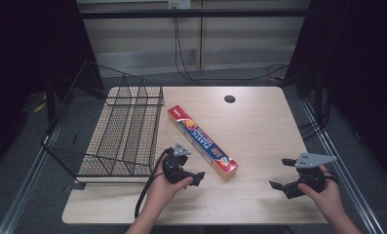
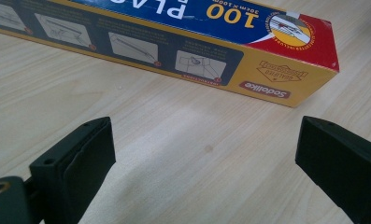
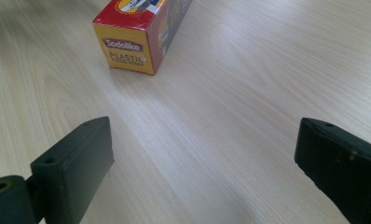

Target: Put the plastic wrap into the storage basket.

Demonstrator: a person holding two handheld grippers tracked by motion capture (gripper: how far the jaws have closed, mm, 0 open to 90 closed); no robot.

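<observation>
The left gripper (image 1: 193, 179), jaws spread wide and empty, sits low in the centre-left of the high view, just beside the near end of the box (image 1: 202, 141). The right gripper (image 1: 284, 184), also wide and empty, waits at the lower right, well apart from it. The box lies flat and diagonal across the middle of the table (image 1: 259, 122), with the wire basket (image 1: 118, 129) to its left. The likely risk: a grip taken at the very end would let the long box swing or slip out, and a skewed approach could shove it along the smooth wood.
</observation>
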